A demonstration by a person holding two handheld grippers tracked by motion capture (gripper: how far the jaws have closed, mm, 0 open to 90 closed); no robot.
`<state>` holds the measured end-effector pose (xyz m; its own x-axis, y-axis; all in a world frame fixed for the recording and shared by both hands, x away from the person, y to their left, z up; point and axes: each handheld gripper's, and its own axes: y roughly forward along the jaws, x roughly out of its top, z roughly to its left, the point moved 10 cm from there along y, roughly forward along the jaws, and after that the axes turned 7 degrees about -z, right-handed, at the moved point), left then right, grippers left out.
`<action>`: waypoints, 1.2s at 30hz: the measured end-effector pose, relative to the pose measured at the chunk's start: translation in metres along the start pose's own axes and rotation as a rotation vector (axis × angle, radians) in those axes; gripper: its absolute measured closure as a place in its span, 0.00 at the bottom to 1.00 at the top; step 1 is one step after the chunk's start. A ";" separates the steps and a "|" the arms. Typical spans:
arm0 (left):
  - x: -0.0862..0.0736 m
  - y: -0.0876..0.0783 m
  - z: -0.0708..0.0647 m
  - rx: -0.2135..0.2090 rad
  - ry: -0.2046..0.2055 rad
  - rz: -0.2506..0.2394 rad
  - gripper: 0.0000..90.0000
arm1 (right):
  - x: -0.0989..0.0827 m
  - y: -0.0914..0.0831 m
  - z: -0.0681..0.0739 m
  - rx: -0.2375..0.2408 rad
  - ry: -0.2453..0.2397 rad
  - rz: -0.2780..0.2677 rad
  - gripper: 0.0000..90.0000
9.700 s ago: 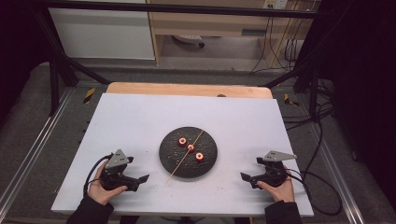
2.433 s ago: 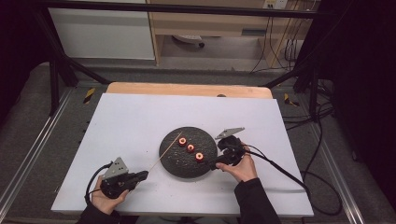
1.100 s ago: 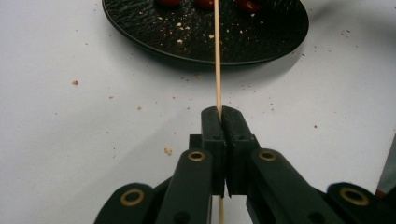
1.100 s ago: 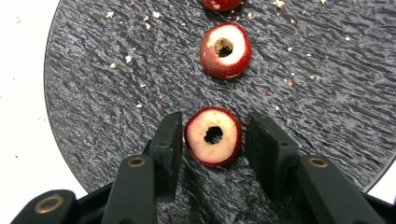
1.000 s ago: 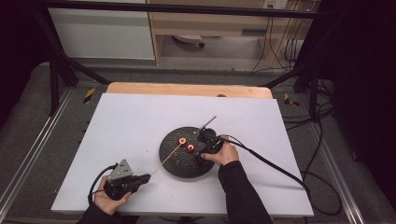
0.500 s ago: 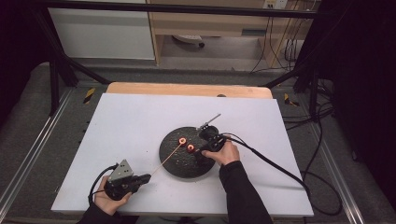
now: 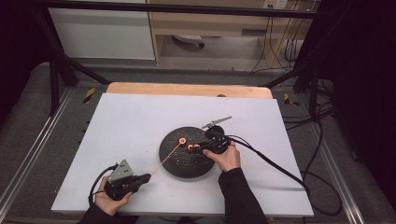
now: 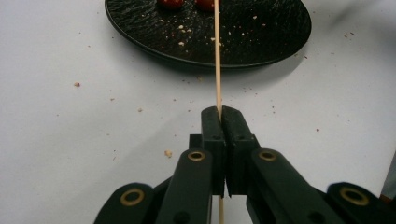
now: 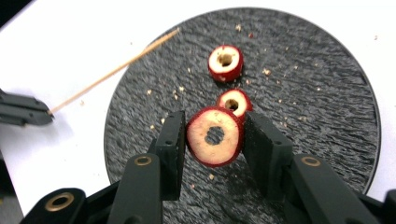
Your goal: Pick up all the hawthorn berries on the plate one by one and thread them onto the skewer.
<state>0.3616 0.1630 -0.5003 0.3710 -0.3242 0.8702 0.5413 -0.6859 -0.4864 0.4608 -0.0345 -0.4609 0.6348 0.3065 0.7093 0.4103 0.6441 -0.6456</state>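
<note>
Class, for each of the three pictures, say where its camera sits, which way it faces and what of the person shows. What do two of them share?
High view: above the table, looking forward and down; both forearms, left gripper, right gripper.
Left gripper view: on the left gripper, looking along its shut jaws and the skewer to the plate.
Right gripper view: on the right gripper, looking down at its fruit ring.
Shared: plate, skewer.

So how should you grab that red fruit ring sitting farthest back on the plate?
Pinch the far fruit ring by its red outer rim, fingers on two opposite sides, coming down from above. It lies flat on the black plate with its cored hole facing up, so the rounded sides are free and the hole stays open.
</note>
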 end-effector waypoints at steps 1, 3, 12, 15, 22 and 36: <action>0.000 0.000 0.000 0.000 0.000 -0.001 0.98 | 0.000 -0.002 0.000 0.006 0.020 -0.031 0.67; 0.000 0.001 -0.001 0.000 0.000 -0.001 0.98 | 0.000 -0.003 0.000 0.008 0.024 -0.048 0.67; 0.000 0.003 -0.001 0.011 -0.008 -0.003 0.98 | -0.003 -0.010 -0.006 0.017 0.110 -0.196 0.68; 0.001 0.004 -0.002 0.013 -0.012 -0.008 0.98 | -0.003 -0.010 -0.007 0.023 0.140 -0.250 0.68; 0.001 0.004 -0.001 0.018 -0.020 -0.011 0.98 | -0.002 -0.010 -0.008 0.032 0.186 -0.389 0.68; 0.005 0.004 -0.002 0.023 -0.036 -0.031 0.98 | 0.015 -0.011 -0.005 0.042 0.251 -0.614 0.68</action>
<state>0.3644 0.1573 -0.4983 0.3804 -0.2797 0.8815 0.5699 -0.6797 -0.4617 0.4691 -0.0406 -0.4449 0.4292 -0.2945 0.8539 0.7236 0.6779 -0.1298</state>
